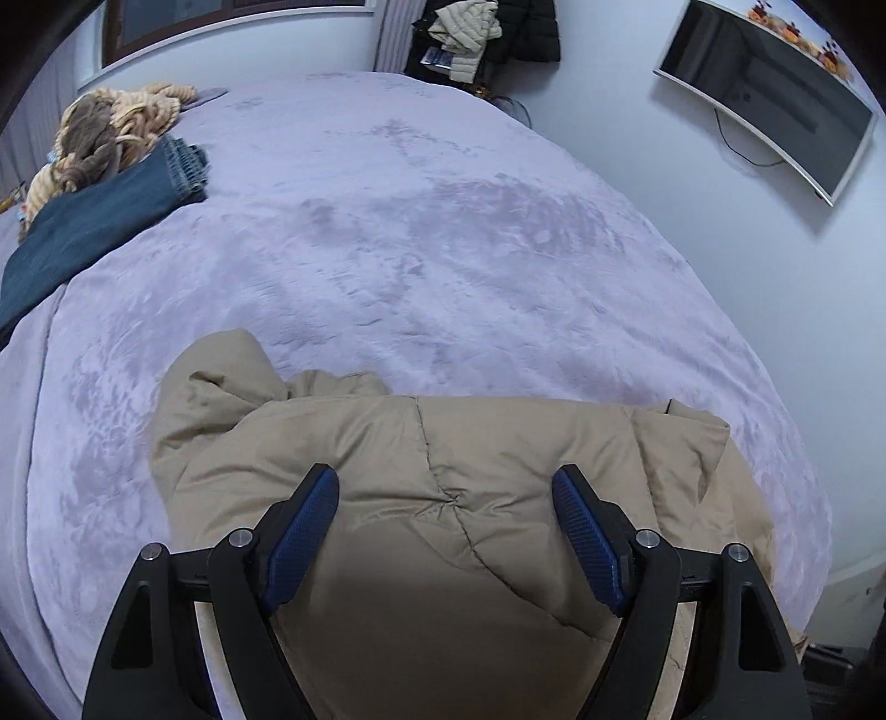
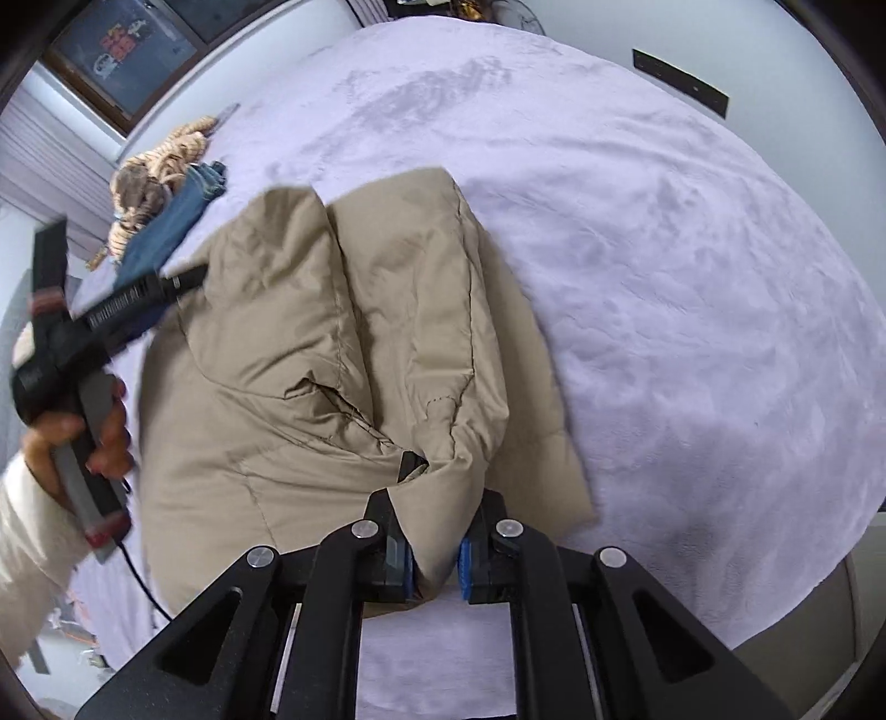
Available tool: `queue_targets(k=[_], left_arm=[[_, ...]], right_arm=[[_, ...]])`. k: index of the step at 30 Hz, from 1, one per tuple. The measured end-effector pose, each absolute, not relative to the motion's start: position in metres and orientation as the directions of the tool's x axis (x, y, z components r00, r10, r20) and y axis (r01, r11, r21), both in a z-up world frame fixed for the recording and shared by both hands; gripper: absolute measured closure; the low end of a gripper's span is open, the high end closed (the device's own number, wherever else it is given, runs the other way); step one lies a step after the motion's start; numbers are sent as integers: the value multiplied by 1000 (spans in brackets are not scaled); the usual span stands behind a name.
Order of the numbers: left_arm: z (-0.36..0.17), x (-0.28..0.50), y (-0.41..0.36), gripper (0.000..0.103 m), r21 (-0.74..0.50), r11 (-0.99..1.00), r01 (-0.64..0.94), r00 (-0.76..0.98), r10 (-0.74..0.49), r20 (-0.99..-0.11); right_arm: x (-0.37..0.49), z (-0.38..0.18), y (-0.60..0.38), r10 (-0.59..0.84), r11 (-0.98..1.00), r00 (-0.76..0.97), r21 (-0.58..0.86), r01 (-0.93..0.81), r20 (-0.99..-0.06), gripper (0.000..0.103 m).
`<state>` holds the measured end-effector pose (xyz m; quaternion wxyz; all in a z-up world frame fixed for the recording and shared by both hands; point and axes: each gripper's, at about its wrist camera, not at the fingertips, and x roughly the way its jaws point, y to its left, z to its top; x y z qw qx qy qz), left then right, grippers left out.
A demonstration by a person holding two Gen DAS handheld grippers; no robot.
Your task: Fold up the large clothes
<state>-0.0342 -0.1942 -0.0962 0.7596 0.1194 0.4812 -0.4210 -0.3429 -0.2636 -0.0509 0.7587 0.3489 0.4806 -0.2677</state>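
A beige padded jacket (image 1: 432,465) lies bunched on the lilac bedspread (image 1: 387,232), near the bed's front edge. My left gripper (image 1: 446,501) hovers open just above the jacket's quilted top, its blue pads (image 1: 304,531) spread wide with nothing pinched. In the right wrist view the jacket (image 2: 310,332) lies partly folded, and my right gripper (image 2: 437,548) is shut on a gathered fold of it at its near end. The left gripper's body (image 2: 72,354), held by a hand in a white sleeve, shows at that view's left edge; its fingers are hidden there.
Folded jeans (image 1: 94,221) and a tan knitted heap (image 1: 105,138) lie at the bed's far left. A wall-mounted television (image 1: 775,94) hangs to the right, and coats (image 1: 487,33) hang beyond the bed's far end. A black cable (image 2: 141,587) trails near the hand.
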Motion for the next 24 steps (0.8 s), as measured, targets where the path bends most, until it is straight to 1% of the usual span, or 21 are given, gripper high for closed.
queue_targets(k=[2,4,6,7,8,9,10,11,13,17,18,19,20,21,22,24], left_arm=[[-101,-45,-211,23,-221,590,777,160,-524,-836],[-100,-53,-215,23,-202,579,790,162,-515,-842],[-101,-56,-215,23,-182,583,792,176,-504,-846],[-102,-53,-214,23,-190,587,787,172,-504,-847],[-103,-51,-213,23,-200,590,782,165,-505,-847],[-103,-49,-213,23,-207,593,778,160,-506,-847],[-104,-47,-213,23,-211,595,775,157,-506,-848],[-105,-46,-214,23,-217,597,772,154,-508,-848],[-105,-46,-214,23,-218,598,771,154,-508,-848],[-105,-46,-214,23,-210,601,771,160,-503,-850],[-105,-46,-214,23,-206,603,770,164,-499,-851],[-106,-47,-216,23,-199,607,769,169,-494,-853],[-106,-48,-218,23,-188,609,770,177,-488,-854],[-107,-49,-221,23,-178,611,772,184,-482,-856],[-108,-51,-224,23,-170,611,773,189,-477,-858],[-112,-54,-232,23,-156,608,778,190,-465,-865]], right_arm=[[-354,-67,-273,-56,584,376,275,764,-925,91],[-364,-81,-282,-2,554,363,301,776,-932,88],[-371,-80,-294,28,506,363,327,798,-931,77],[-374,-73,-299,16,498,370,328,803,-929,68],[-378,-60,-304,-13,495,387,331,803,-922,62],[-381,-48,-309,-40,496,419,346,796,-907,60],[-381,-34,-316,-60,501,466,377,779,-883,55],[-379,-24,-322,-65,508,507,409,758,-859,46],[-360,-11,-337,-13,523,588,495,694,-809,34],[-299,-23,-358,85,523,646,585,619,-759,34],[-285,-30,-362,98,520,642,589,619,-760,35],[-272,-39,-366,110,512,627,585,629,-771,52],[-265,-47,-368,118,507,602,570,647,-789,85],[-256,-57,-371,115,509,561,533,675,-820,90],[-252,-65,-372,97,524,527,494,694,-844,90],[-253,-80,-370,83,553,481,442,706,-873,97]])
